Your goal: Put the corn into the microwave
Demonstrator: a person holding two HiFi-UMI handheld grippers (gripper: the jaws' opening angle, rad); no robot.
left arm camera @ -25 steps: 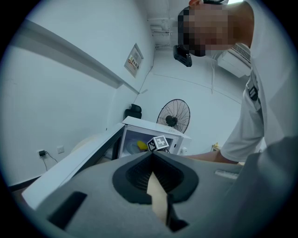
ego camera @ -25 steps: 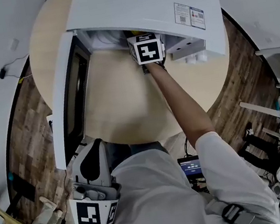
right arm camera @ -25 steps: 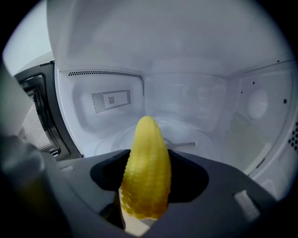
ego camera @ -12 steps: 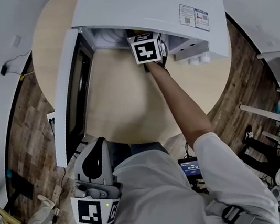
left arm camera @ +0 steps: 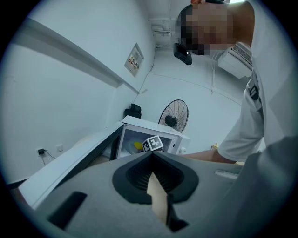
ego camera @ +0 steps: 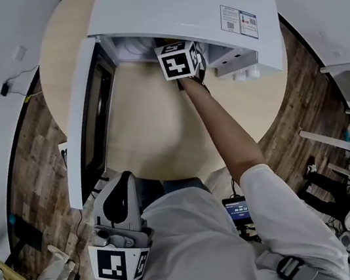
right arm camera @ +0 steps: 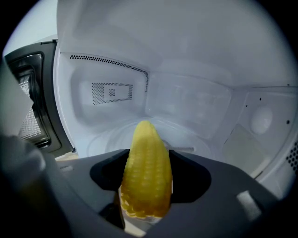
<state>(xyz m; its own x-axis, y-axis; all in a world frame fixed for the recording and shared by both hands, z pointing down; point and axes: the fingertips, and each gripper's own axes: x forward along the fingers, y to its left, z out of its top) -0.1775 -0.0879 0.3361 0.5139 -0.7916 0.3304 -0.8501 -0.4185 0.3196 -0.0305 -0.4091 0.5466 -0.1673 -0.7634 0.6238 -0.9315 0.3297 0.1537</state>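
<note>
The corn is held lengthwise in your right tool. The jaws stand about half open and press on both flanks of its thick end, so the tapered tip sticks out ahead of them. That hold lets you lead with the narrow end and lay the cob down without the jaws touching anything first.

The tip points into the white cavity of the microwave, just over the near edge of the glass turntable. The corn looks to be off the glass and not yet set down. From the head view, the marker cube on this tool sits right at the mouth of the oven, so only the front of the tool is inside. The downward tilt seems meant to bring the cob low onto the plate rather than drop it.

The door is swung fully out to your left, edge-on, which leaves the opening free for your arm reaching across the bench.

Your left tool is drawn back close to your body, well apart from the oven. Its jaws meet at the tips and hold nothing. It has no part in this step and is likely kept there for the door afterwards.

What remains, as I judge it, is a little more reach, lowering onto the turntable and letting go.
</note>
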